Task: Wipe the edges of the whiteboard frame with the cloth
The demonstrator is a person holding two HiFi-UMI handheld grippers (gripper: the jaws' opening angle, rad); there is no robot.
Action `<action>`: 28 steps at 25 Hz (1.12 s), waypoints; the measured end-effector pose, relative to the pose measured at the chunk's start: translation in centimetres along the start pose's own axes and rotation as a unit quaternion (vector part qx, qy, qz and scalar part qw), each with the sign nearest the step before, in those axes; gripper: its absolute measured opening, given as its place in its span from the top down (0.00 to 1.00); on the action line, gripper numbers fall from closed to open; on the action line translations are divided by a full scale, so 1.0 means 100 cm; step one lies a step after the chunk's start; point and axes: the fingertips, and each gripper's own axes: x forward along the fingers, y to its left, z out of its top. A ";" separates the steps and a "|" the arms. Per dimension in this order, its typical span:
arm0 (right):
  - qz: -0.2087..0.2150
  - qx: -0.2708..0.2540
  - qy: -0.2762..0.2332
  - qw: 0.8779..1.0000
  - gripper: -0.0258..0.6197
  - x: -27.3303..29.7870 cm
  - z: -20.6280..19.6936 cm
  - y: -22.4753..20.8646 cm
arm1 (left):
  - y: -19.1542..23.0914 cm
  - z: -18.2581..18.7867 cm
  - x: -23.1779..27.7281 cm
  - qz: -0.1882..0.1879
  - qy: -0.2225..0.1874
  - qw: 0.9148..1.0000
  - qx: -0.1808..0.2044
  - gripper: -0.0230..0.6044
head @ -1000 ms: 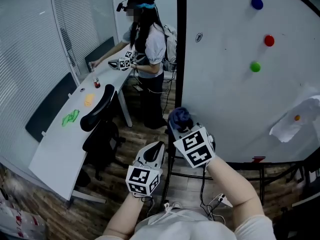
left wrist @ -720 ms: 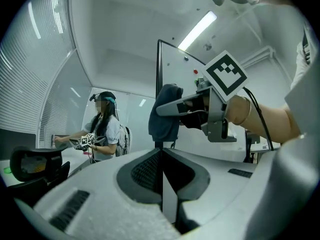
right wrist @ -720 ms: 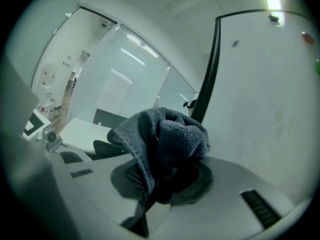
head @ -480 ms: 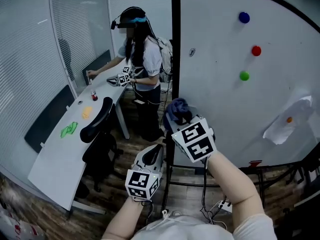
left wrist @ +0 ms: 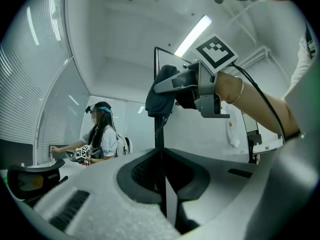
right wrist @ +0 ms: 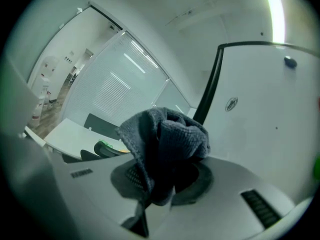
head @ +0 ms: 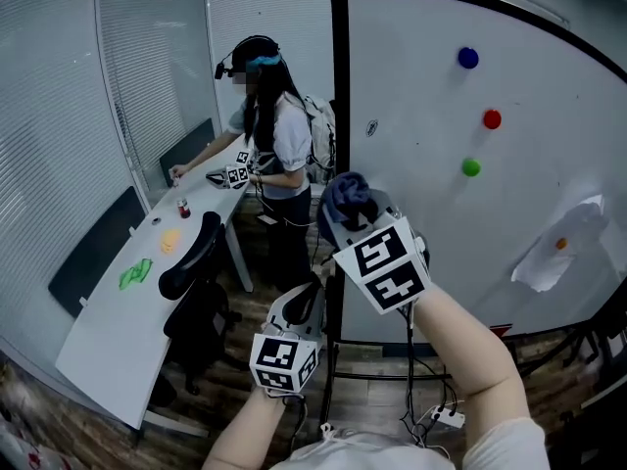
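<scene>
Grey-blue knitted cloth sits bunched in my right tool. The jaws are clamped on its lower end, which is hidden between them, and the wad points up out of the tool. It lies at the black left edge of the whiteboard frame, an edge that runs upright. Whether they touch is hard to tell. My left tool hangs lower, jaws closed on nothing. The frame's right side is cut off.

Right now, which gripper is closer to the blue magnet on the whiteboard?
Right. The right gripper, holding the cloth, is below-left of the blue magnet; the left gripper hangs farther down.
</scene>
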 end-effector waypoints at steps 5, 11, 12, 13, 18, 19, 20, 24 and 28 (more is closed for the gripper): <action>-0.019 -0.021 -0.027 0.999 0.84 -0.004 0.034 -0.020 | 0.000 0.027 0.010 -0.002 -0.025 1.000 0.012 0.92; -0.053 -0.058 -0.055 0.995 0.84 -0.009 0.080 -0.043 | -0.007 0.048 0.016 -0.028 -0.036 0.999 -0.025 0.92; -0.059 -0.063 -0.061 0.994 0.84 -0.009 0.088 -0.046 | -0.006 0.050 0.017 -0.030 -0.035 0.998 -0.033 0.92; -0.063 -0.066 -0.066 0.994 0.84 -0.010 0.094 -0.050 | -0.005 0.051 0.018 -0.029 -0.033 0.998 -0.038 0.92; -0.079 -0.071 -0.081 0.991 0.84 -0.012 0.114 -0.063 | 0.003 0.058 0.023 -0.018 -0.030 0.999 -0.020 0.92; -0.080 -0.072 -0.083 0.991 0.84 -0.012 0.118 -0.065 | 0.004 0.060 0.023 -0.016 -0.029 0.999 -0.015 0.92; -0.080 -0.071 -0.085 0.991 0.84 -0.011 0.121 -0.067 | 0.006 0.061 0.024 -0.014 -0.029 0.999 -0.011 0.92; -0.085 -0.068 -0.097 0.989 0.84 -0.012 0.141 -0.077 | 0.007 0.070 0.023 -0.011 -0.035 0.999 0.000 0.92; -0.096 -0.058 -0.126 0.986 0.84 -0.020 0.174 -0.099 | 0.003 0.078 0.026 -0.009 -0.033 0.999 0.029 0.92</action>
